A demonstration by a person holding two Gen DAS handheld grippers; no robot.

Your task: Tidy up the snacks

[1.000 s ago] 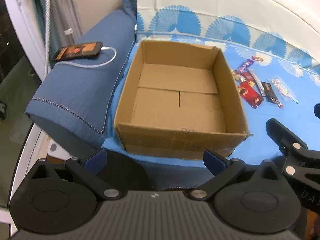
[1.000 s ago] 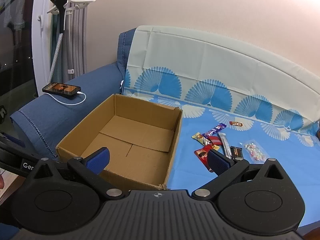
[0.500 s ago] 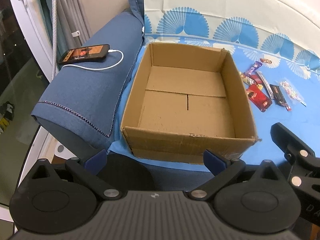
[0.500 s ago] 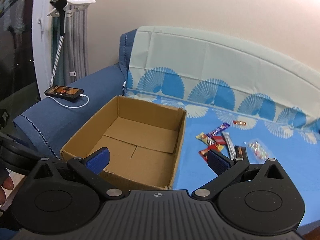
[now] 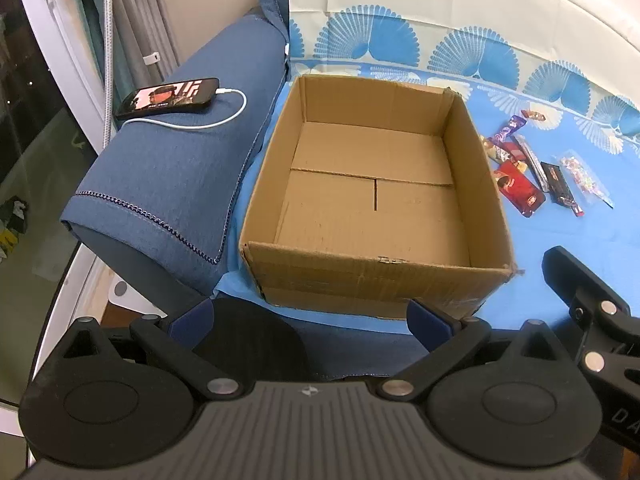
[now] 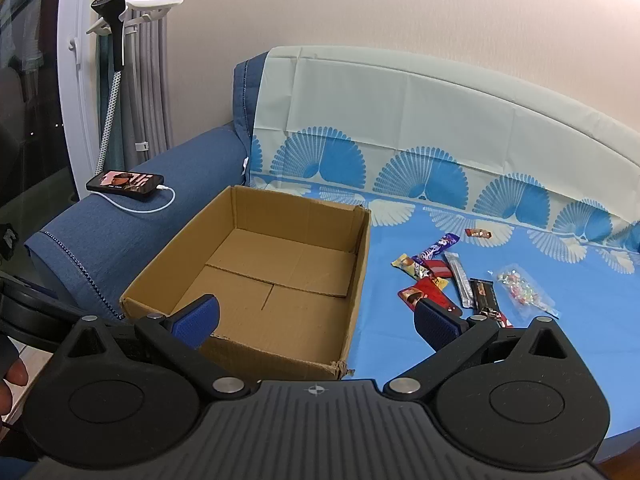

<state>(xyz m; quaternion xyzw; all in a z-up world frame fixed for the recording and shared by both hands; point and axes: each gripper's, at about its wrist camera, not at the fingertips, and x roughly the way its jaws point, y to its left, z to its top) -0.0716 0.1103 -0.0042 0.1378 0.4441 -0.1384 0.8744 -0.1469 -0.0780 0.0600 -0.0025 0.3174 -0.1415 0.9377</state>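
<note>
An open cardboard box (image 5: pixel 376 200) (image 6: pixel 260 272) with nothing in it stands on the blue sheet of a sofa. Right of it lie several wrapped snacks: a red pack (image 5: pixel 518 190) (image 6: pixel 426 292), a purple bar (image 5: pixel 508 127) (image 6: pixel 438 245), a silver stick (image 6: pixel 460 278), a dark bar (image 5: pixel 558 184) (image 6: pixel 486 296) and a clear candy bag (image 5: pixel 582 174) (image 6: pixel 520 286). My left gripper (image 5: pixel 310 318) hangs open in front of the box's near wall. My right gripper (image 6: pixel 316 318) is open too, above the box's near right corner, holding nothing.
A phone (image 5: pixel 170 96) (image 6: pixel 126 180) on a white charging cable rests on the blue sofa arm (image 5: pixel 172 184) left of the box. A steamer stand (image 6: pixel 116 40) and curtains stand by the window at left. The right gripper's body (image 5: pixel 592 304) shows at the left view's right edge.
Both grippers have pulled back and risen a little, so the box and snacks look farther away. Both stay open, and no object has moved.
</note>
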